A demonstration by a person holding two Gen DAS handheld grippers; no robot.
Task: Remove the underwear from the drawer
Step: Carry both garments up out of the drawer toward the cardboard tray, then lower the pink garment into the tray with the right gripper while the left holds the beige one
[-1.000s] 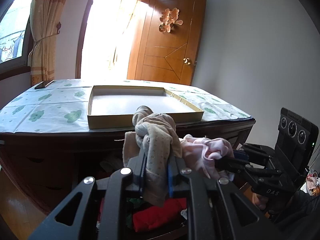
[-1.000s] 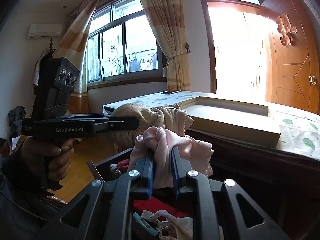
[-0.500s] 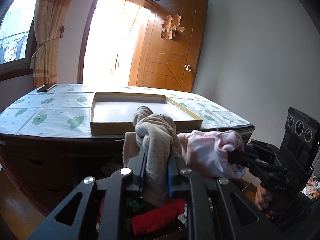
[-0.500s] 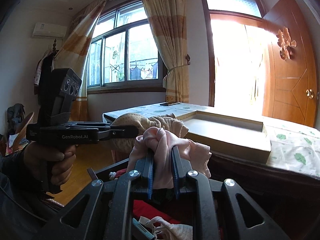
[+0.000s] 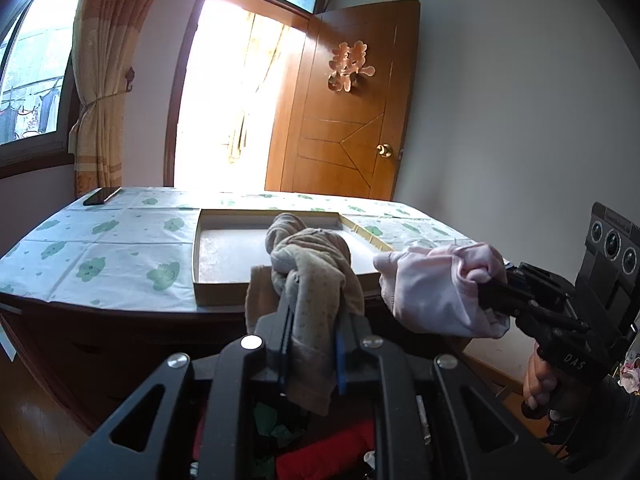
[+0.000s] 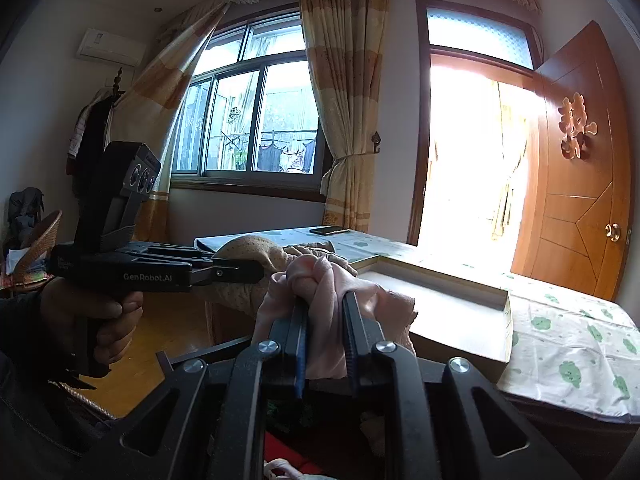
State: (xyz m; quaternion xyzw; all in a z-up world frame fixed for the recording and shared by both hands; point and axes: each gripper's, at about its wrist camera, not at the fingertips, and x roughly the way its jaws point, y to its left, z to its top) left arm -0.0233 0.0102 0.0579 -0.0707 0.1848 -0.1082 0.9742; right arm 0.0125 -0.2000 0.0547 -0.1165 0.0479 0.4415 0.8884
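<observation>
Hanging bunched between the closed jaws of the left gripper (image 5: 310,312), the beige underwear (image 5: 316,264) is pinched at its middle, its knotted top standing above the pads and its tail drooping below them. The pink underwear (image 6: 320,300) is clamped the same way in the right gripper (image 6: 324,320), folds spilling to both sides of the jaws.

Compared with a second ago, both garments have risen: they now sit level with the tabletop edge rather than below it, and the pink piece has moved up and clear of the drawer (image 5: 320,452), where red and green items remain. Neither grip has altered. Judged from this, extraction is essentially complete for these two pieces; the remaining step is likely placement.

Just beyond the garments lies the shallow cardboard tray (image 5: 200,264) on the table (image 5: 100,264) with its cloud-print cover. A phone (image 5: 102,196) rests at the far left corner. The wooden door (image 5: 352,120) stands open behind.
</observation>
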